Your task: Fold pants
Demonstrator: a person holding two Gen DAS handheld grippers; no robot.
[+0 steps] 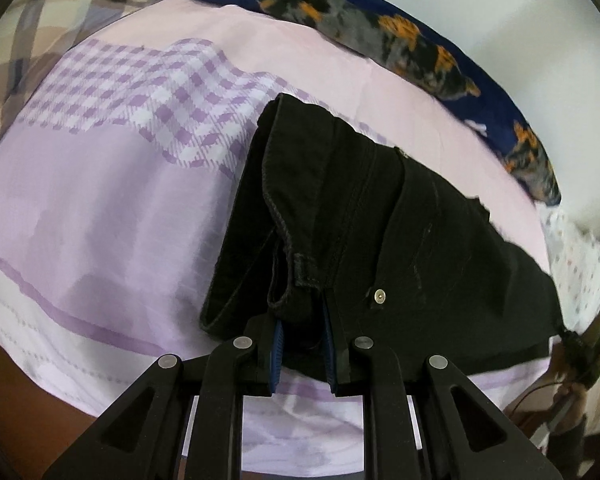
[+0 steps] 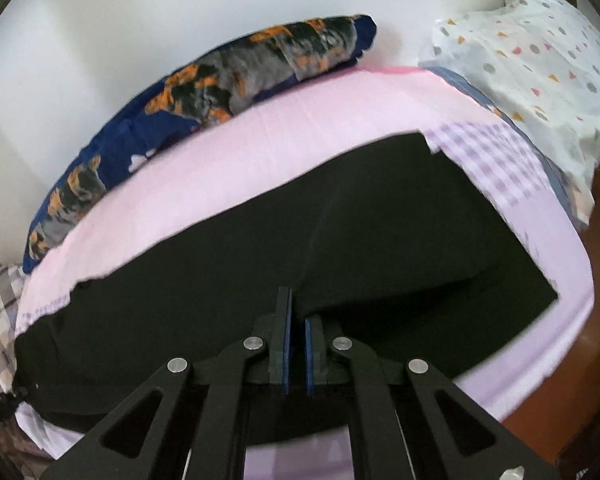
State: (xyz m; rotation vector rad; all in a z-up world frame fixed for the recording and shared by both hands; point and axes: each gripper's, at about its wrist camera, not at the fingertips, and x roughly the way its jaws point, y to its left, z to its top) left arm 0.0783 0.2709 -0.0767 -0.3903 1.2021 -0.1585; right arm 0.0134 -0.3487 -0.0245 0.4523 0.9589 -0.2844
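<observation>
Black pants [image 1: 380, 220] lie across a pink and purple bedsheet [image 1: 100, 200]. In the left wrist view the waistband end faces me, with a silver button [image 1: 380, 296] showing. My left gripper [image 1: 302, 320] is shut on the waistband near a belt loop. In the right wrist view the pants [image 2: 260, 280] spread flat across the bed, legs toward the right. My right gripper [image 2: 297, 320] is shut on a raised fold of the black cloth at the near edge.
A dark blue blanket with orange and grey print [image 1: 380, 28] [image 2: 180, 92] lies along the white wall. A white cloth with coloured dots [image 2: 532, 64] sits at the right end of the bed. A plaid pillow [image 1: 40, 20] is at the left. Brown floor [image 2: 560, 400] lies below the bed edge.
</observation>
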